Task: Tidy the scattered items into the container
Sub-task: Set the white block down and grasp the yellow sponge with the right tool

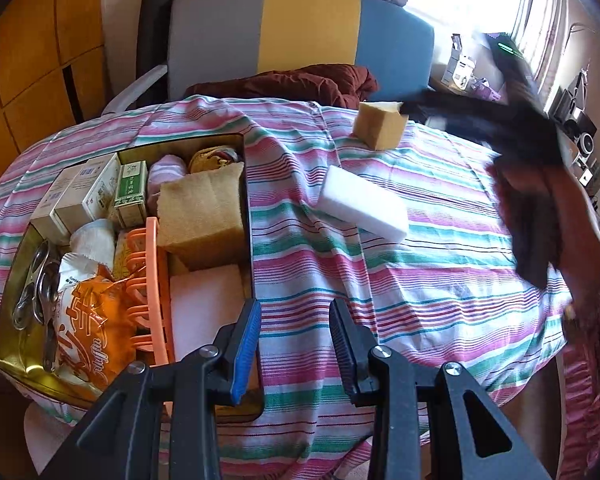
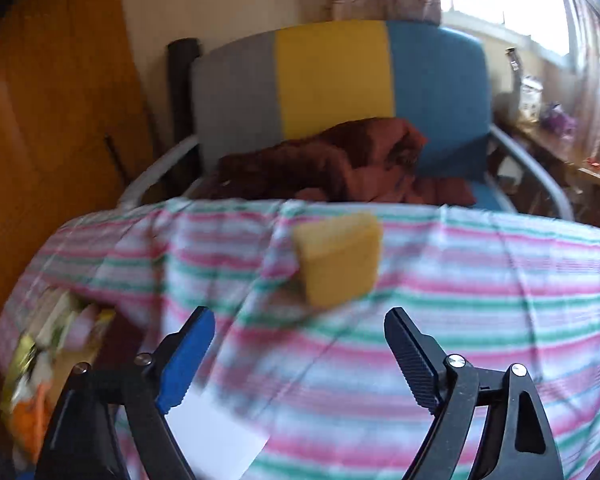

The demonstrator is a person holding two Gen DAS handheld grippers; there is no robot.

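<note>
Striped tablecloth (image 1: 440,216) covers the table. Container (image 1: 247,216) sits left, packed with boxes, sponges, snack bag. White sponge (image 1: 363,204) lies just right of it; yellow sponge (image 2: 340,258) near far edge. Left gripper (image 1: 294,344) empty, jaws apart, beside container. Right gripper (image 2: 300,354) wide apart, empty, short of yellow sponge.

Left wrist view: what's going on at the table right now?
A person is tidying loose items into the gold tin, already crowded with boxes, sponges and a snack packet. Two pieces remain out on the striped tablecloth: a white foam block and a yellow sponge near the far edge. The right hand-held gripper is open, empty and blurred, aimed toward the yellow sponge. The left hand-held gripper is open and empty beside the tin.
</note>
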